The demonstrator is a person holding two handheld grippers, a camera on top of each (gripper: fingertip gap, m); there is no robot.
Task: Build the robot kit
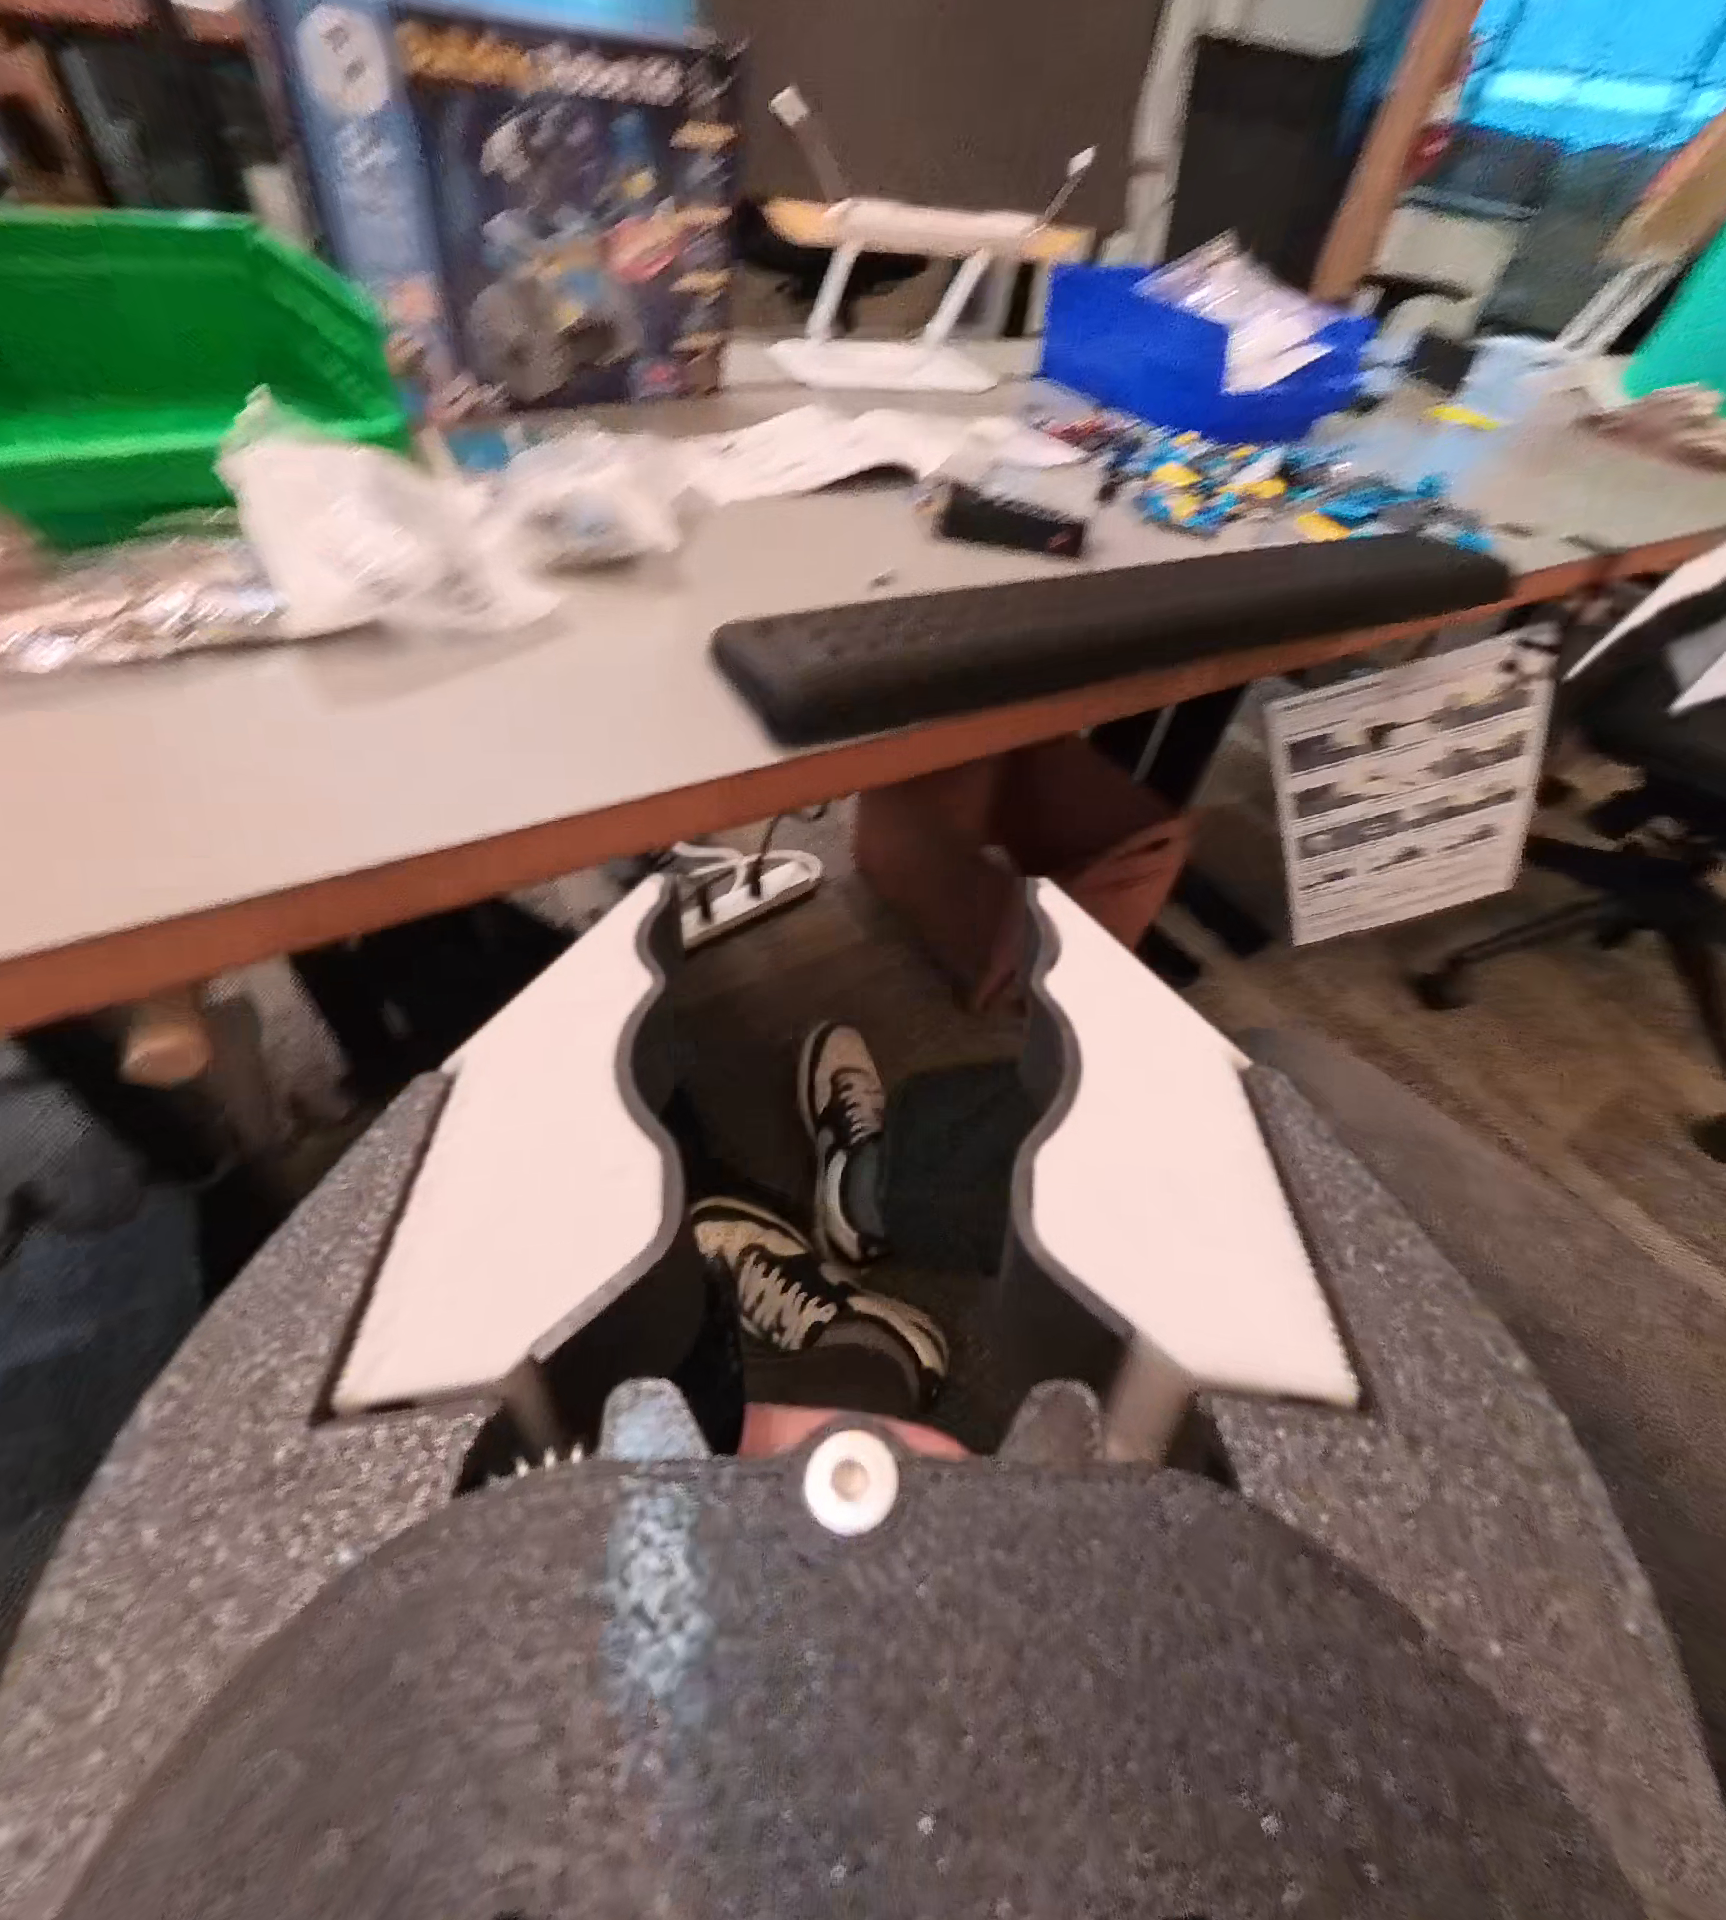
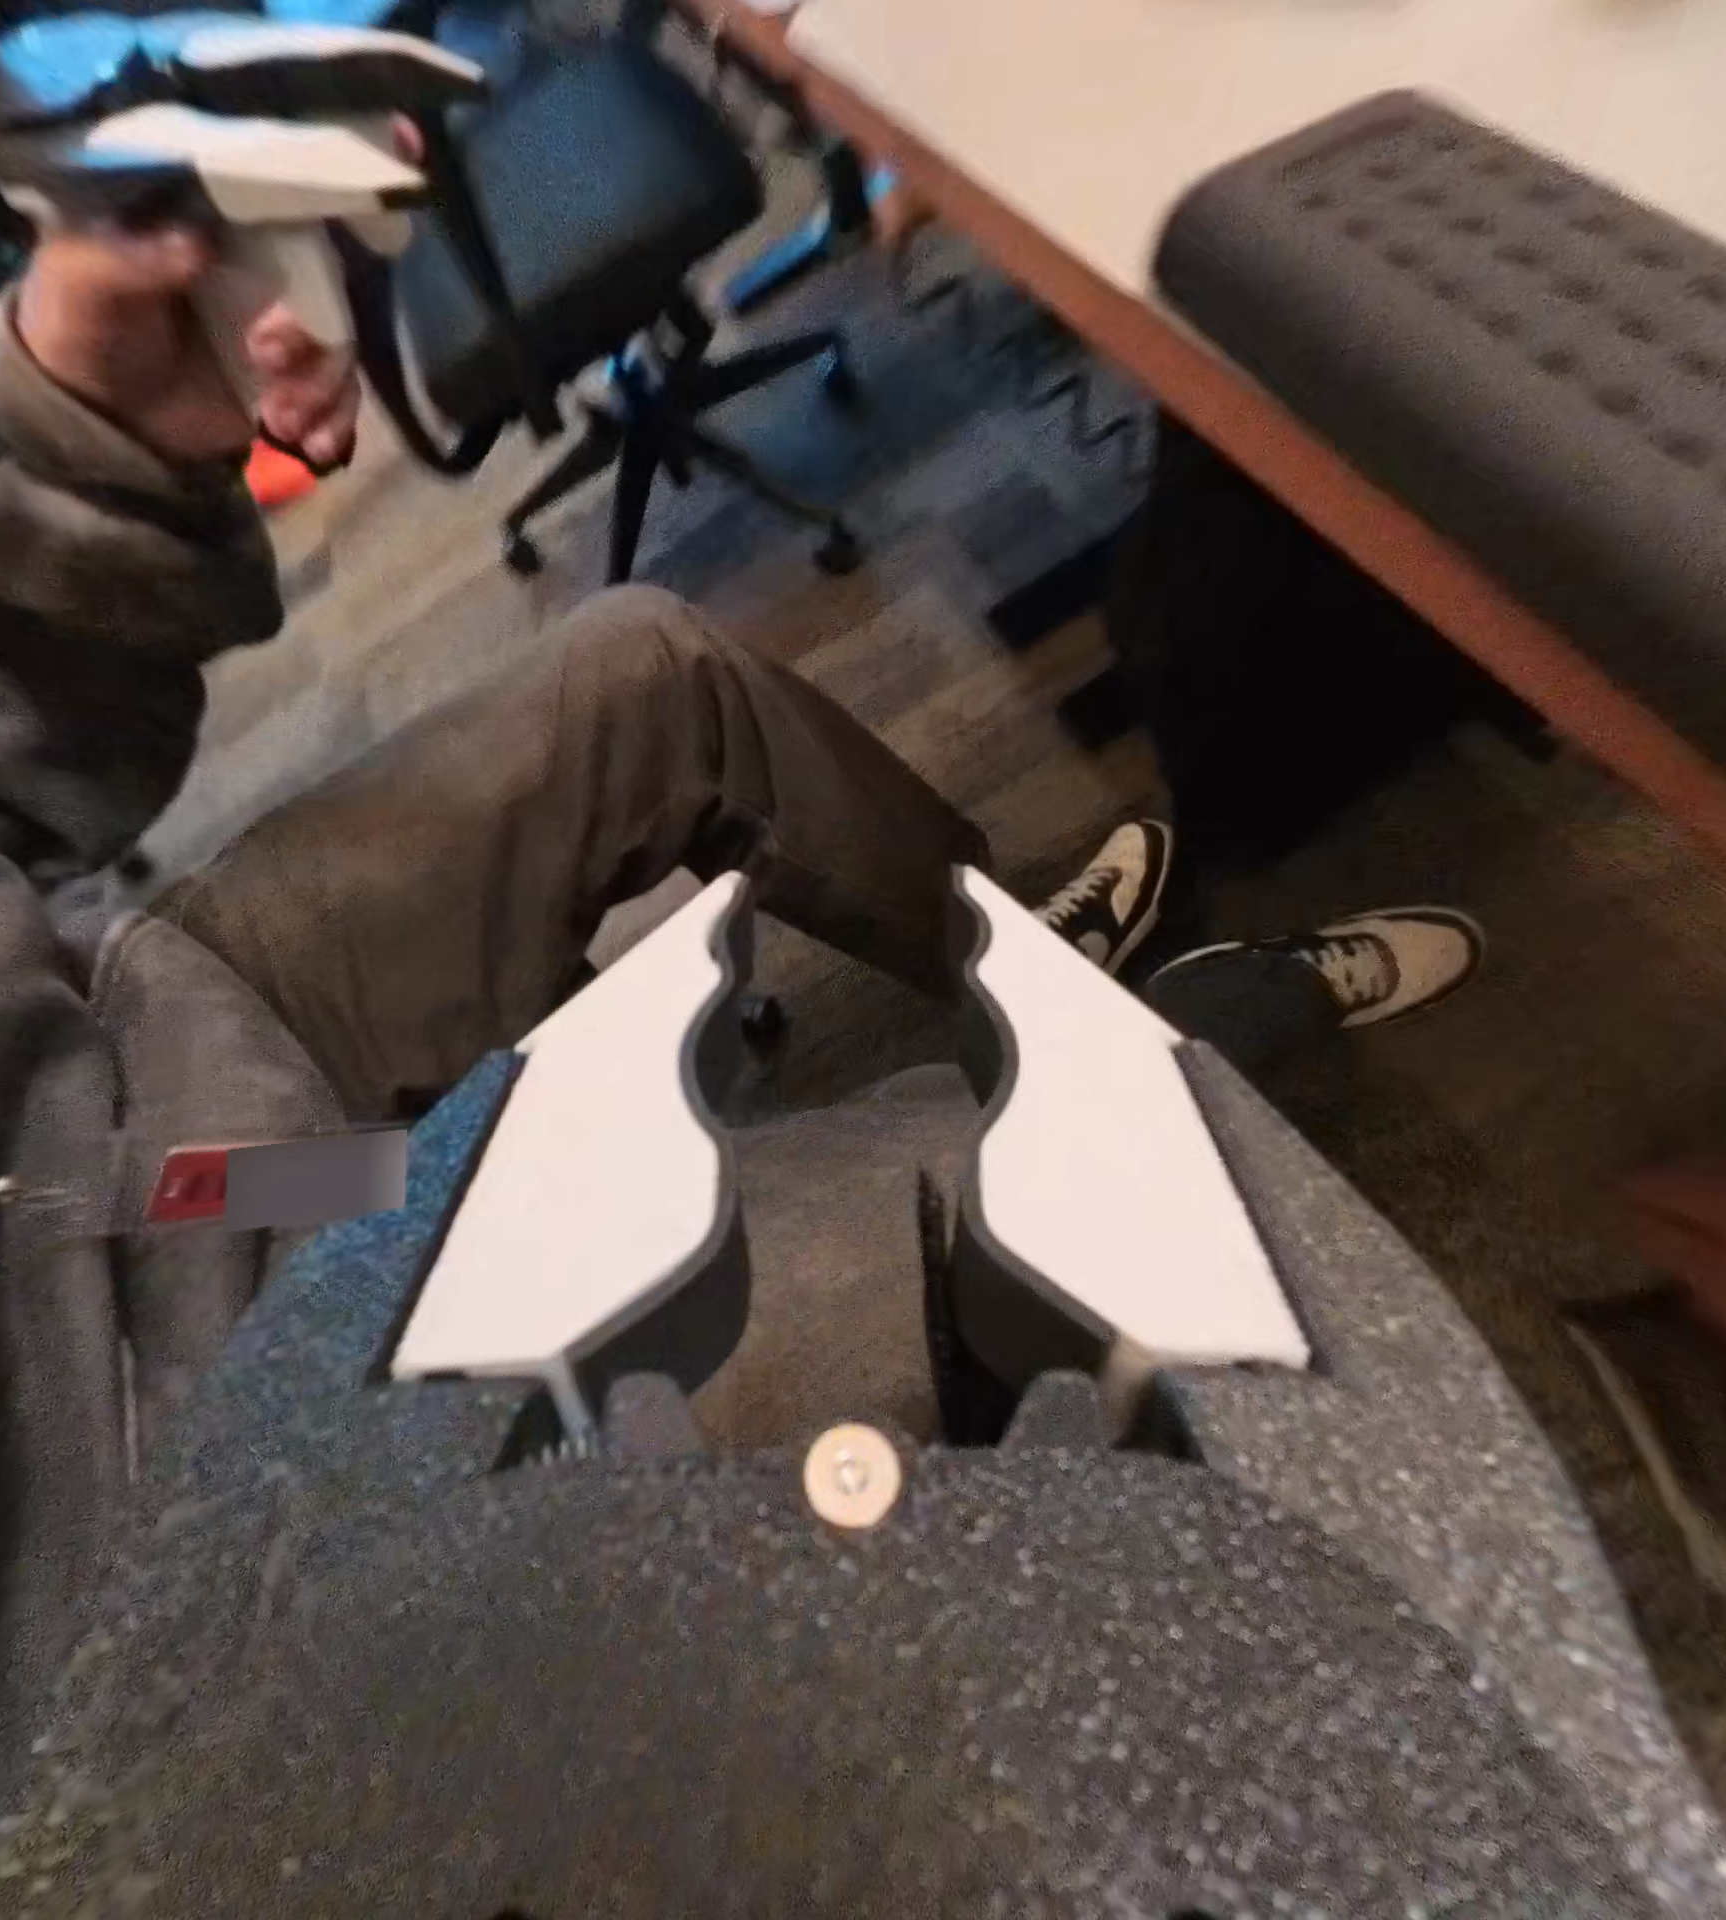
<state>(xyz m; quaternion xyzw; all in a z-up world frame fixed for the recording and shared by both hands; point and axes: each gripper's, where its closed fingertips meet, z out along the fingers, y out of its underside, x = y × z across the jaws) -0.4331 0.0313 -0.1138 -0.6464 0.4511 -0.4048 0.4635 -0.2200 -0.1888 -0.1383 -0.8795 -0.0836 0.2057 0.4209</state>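
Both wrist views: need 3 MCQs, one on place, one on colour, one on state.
1. Where does the black wrist rest lie?
A. along the table's near edge
B. on the floor
C. inside a bin

2. What colour is the bin at the far left of the table?
A. red
B. green
C. white

3. How do the left gripper's jaws stand?
A. shut on a brick
B. open and empty
C. shut on paper

Key: 1 A, the rest sits on the tabletop beside its brown edge; 2 B, the bin is bright green; 3 B, the shoes and floor show through the gap.
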